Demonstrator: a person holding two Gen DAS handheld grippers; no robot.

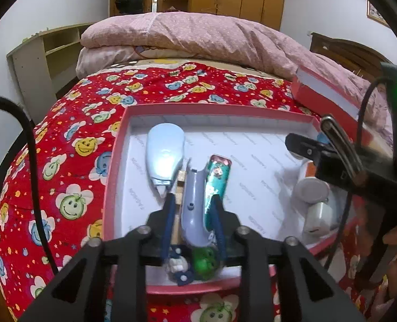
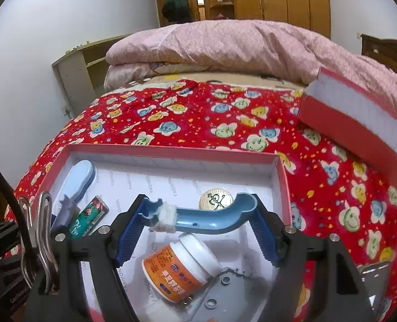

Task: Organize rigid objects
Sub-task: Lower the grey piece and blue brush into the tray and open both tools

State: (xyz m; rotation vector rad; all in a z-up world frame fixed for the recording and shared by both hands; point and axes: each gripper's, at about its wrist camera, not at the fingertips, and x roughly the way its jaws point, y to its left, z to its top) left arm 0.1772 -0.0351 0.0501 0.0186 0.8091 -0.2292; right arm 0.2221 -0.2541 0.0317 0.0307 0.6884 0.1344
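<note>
A pink-rimmed white box lies on the bed, also in the right wrist view. My left gripper is shut on a grey-lilac curved plastic piece inside the box, beside a teal pictured case and a light blue oval device. My right gripper spans a blue curved handle with white tape, its fingers touching both ends, above an orange-labelled white jar. A gold coin lies behind it.
A red box lid leans at the right on a folded pink quilt. The bedspread is red with smiley flowers. White jars and a grey holed part lie in the box. A shelf stands at left.
</note>
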